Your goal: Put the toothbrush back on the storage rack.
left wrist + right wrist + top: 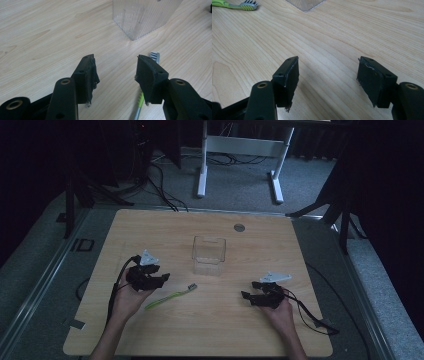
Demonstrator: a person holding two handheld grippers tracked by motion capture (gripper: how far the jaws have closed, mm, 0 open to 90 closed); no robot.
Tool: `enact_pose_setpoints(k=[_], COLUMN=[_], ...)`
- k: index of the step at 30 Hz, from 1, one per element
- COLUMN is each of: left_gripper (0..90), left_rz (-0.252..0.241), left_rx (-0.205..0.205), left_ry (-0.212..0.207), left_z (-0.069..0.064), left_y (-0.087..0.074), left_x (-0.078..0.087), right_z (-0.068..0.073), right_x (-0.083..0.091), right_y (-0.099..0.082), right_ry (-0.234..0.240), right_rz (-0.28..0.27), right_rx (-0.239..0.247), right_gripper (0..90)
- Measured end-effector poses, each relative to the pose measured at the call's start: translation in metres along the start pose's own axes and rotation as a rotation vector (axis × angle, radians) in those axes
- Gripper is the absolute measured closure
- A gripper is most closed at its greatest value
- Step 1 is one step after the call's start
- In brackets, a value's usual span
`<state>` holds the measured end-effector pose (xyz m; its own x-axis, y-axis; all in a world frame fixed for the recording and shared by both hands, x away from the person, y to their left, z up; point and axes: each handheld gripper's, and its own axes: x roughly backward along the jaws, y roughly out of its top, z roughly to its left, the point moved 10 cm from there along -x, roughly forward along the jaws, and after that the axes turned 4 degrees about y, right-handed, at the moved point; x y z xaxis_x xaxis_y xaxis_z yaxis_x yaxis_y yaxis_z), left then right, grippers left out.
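Left hand-held gripper (162, 272) sits low over the desk (210, 330) toward its left edge, jaws spread wide, nothing between them. In its own view (116, 75) the gap frames bare wood, and the toothbrush (146, 85) runs right under the right-hand jaw: grey bristle head poking out just past the jaw tip, green-and-grey handle trailing back beneath it. Whether that jaw touches the brush, can't tell. From the high view the toothbrush (171, 297) lies flat, slanted, just to the right of the left hand-held gripper and slightly nearer the front edge, head pointing toward the desk's middle.

Over to the right hand-held gripper (248, 289), held toward the right edge, also released, jaws well apart and empty. Its own view (328, 80) shows only wood grain between the jaws; the toothbrush (235, 5) sits far off in the top left corner of that view, well apart from it.

Between the two, a little farther back toward the desk's centre, stands a clear box (209, 255), upright, open at the top. The brush head lies near its front left corner, not touching. In the left gripper view the box (145, 17) rises just beyond the jaws.

Both hands (131, 297) grip from the front edge, cables trailing.
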<state>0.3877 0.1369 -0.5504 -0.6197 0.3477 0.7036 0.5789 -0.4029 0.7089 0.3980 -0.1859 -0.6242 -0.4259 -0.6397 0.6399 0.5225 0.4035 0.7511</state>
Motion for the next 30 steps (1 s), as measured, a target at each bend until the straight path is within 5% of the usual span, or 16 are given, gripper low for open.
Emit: enact_pose_setpoints(k=[30], left_gripper=[50.0], left_rz=[0.097], left_rx=[-0.102], left_ry=[-0.094], left_z=[-0.023], left_y=[-0.011], left_x=[-0.014], right_z=[0.000], right_x=[0.000], right_y=[0.000], right_ry=[0.001], right_rz=[0.001], right_rx=[0.000], right_gripper=[33.3])
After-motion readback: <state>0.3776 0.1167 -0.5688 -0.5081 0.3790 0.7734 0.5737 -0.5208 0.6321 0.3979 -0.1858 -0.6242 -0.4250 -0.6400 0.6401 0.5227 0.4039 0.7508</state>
